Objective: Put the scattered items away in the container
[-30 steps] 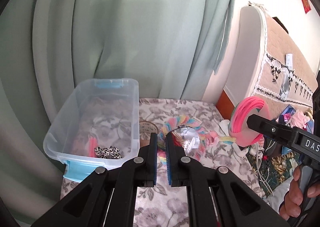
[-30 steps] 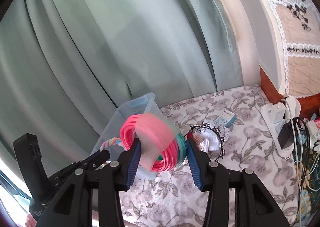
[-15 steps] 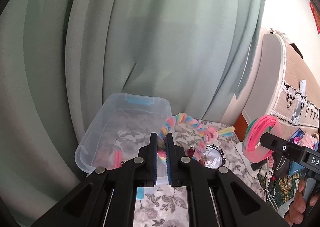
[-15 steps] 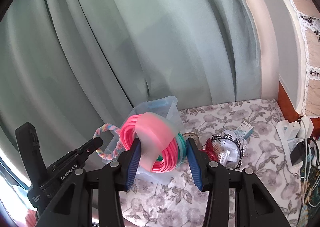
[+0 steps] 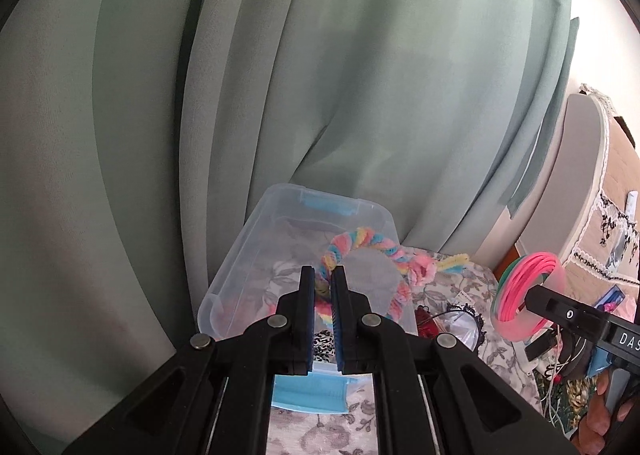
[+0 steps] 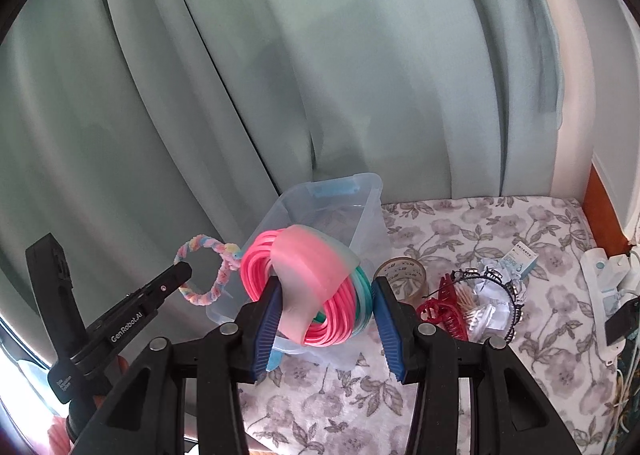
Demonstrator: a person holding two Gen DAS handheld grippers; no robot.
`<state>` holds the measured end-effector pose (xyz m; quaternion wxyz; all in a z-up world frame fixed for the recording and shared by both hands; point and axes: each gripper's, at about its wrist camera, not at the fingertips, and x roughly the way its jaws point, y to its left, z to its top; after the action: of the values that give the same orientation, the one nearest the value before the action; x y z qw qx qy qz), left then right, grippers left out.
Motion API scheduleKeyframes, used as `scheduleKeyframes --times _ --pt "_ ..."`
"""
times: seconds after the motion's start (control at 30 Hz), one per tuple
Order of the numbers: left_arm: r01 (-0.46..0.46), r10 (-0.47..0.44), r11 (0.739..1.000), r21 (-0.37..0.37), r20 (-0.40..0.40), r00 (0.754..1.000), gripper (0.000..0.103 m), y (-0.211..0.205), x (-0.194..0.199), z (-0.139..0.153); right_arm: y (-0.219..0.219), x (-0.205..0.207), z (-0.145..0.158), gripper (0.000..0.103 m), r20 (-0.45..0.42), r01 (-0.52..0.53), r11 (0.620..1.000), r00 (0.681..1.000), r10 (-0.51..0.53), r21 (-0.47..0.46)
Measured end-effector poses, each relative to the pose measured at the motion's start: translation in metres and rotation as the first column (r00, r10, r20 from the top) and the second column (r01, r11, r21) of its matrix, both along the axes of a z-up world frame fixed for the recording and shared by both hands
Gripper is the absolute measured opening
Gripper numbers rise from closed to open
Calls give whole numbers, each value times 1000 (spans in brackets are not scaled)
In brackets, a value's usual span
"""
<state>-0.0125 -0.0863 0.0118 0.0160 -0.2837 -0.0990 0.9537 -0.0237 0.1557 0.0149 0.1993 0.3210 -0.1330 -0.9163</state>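
1. Left tongs: clenched on a pastel rainbow fuzzy loop, held up over the clear plastic container.
2. Right tongs: grasping a bundle of pink and teal hoops, held near the container's front corner.
3. Container: stands on the floral-covered counter against the green curtain.
4. On the counter beside the container: tape roll, red claw clip, black headband.

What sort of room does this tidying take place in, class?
Probably a bedroom at home: a padded headboard with a lace-trimmed cover, long green curtains, and a floral cloth strewn with hair accessories beside a clear plastic bin.
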Motion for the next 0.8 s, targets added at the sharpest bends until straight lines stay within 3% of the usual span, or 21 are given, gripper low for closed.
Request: scheduleKeyframes --times 0.8 --pt "-30 31 1000 -9 97 995 7 -20 -27 -36 -59 -59 -42 49 116 -158 987 981 154 24"
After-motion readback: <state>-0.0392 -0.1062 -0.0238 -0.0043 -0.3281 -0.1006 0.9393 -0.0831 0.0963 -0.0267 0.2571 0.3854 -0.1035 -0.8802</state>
